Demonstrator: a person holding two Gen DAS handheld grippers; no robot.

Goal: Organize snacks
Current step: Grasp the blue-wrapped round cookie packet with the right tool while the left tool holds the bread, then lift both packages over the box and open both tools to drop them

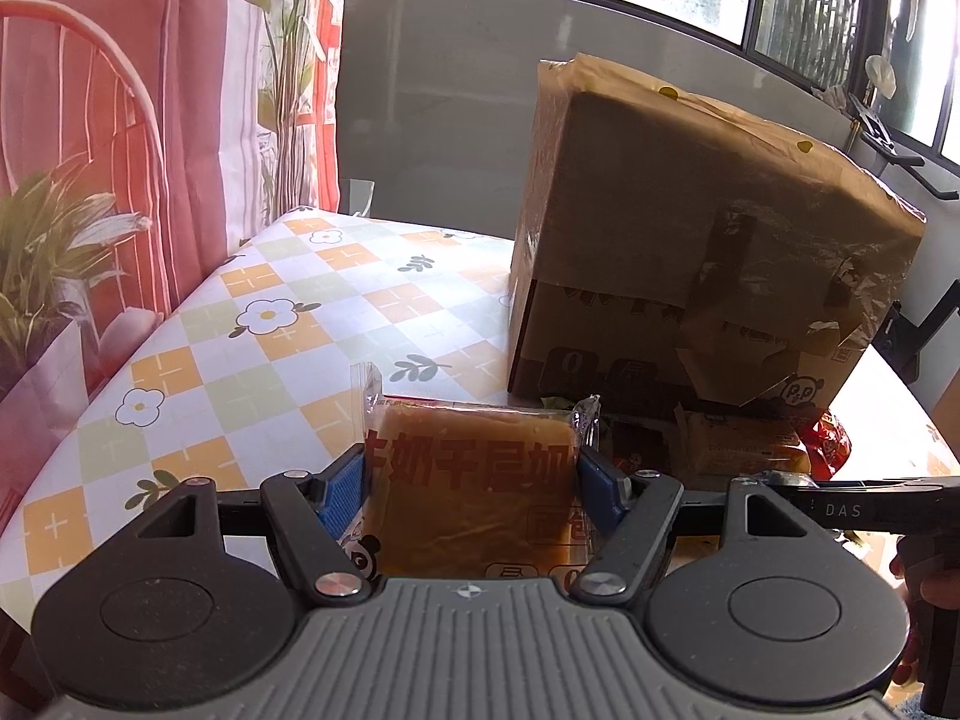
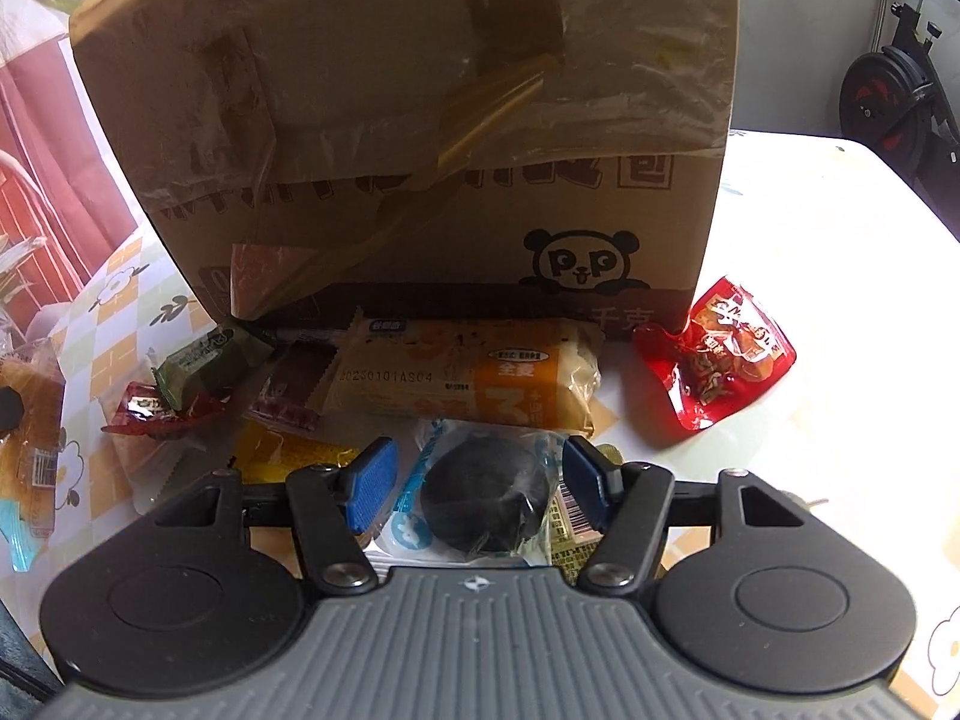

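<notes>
The desk (image 1: 198,372), covered in a checked floral cloth, is carrying everything in this work area. The cardboard box (image 2: 420,138) is standing upright on it, taped and partly torn along its front, and it is the likely container for the snacks.

The loose snacks are lying in a heap just in front of the box. The largest is the wholewheat bread pack (image 2: 474,375), lying flat and touching the box base. To the right, a little apart from the heap, a red pouch (image 2: 717,363) is resting on bare cloth. On the left, a green packet (image 2: 207,363) is lying over a small red wrapper (image 2: 150,414).

The left tool (image 1: 471,480) is gripping a wrapped layered bread (image 1: 480,480); both blue pads are pressing against the sides of the pack, which is sitting raised above the desk. This item is judged light and soft, and a firm squeeze may be crushing it. The film wrapper is glossy and probably slippery, so hold the body, not the crimped end seal.

The right tool (image 2: 477,483) is standing open, its pads flanking a dark round cake (image 2: 486,504) in clear film without visibly touching it. This cake is lying on the desk at the near edge of the heap. It is judged light and crumbly; grip across its widest part with moderate pressure.
</notes>
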